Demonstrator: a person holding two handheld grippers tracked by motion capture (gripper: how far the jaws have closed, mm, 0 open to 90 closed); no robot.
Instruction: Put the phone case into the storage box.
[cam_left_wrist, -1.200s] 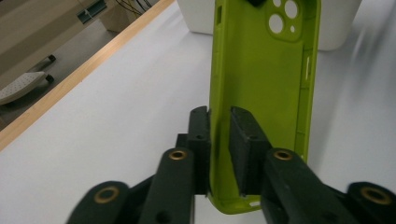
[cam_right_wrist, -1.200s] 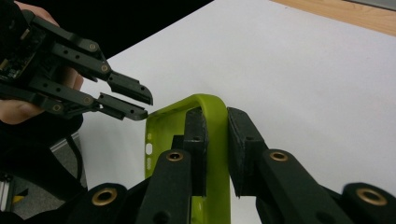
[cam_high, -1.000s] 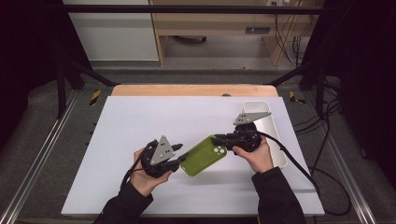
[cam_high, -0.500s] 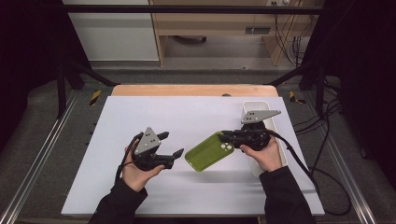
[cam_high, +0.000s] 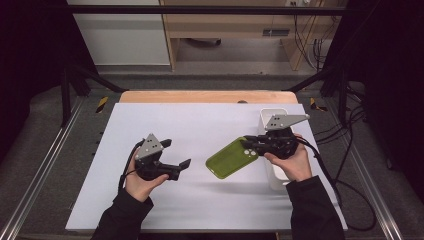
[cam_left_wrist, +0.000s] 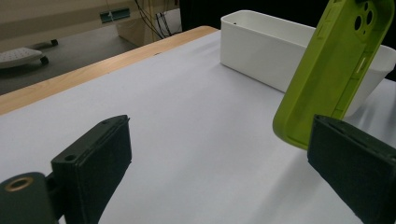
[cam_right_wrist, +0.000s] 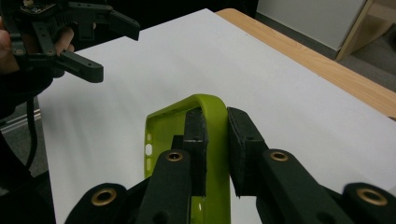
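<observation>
Left gripper (cam_high: 181, 163) drew back leftward, jaws just opening, empty | right gripper (cam_high: 248, 145) clamped green phone case (cam_high: 231, 157) wall, lifted above table (cam_high: 200, 125) | step: handover finished | next: carry case to white bin (cam_left_wrist: 261, 42).

A lime-green phone case (cam_high: 231, 158) is seen against a white counter (cam_high: 200, 125); the bin (cam_left_wrist: 261, 42) is white, the tongs (cam_right_wrist: 215, 140) black.

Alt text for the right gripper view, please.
The right gripper pinches one wall of a green phone case above the white table. At upper left, the left gripper is open.
</observation>
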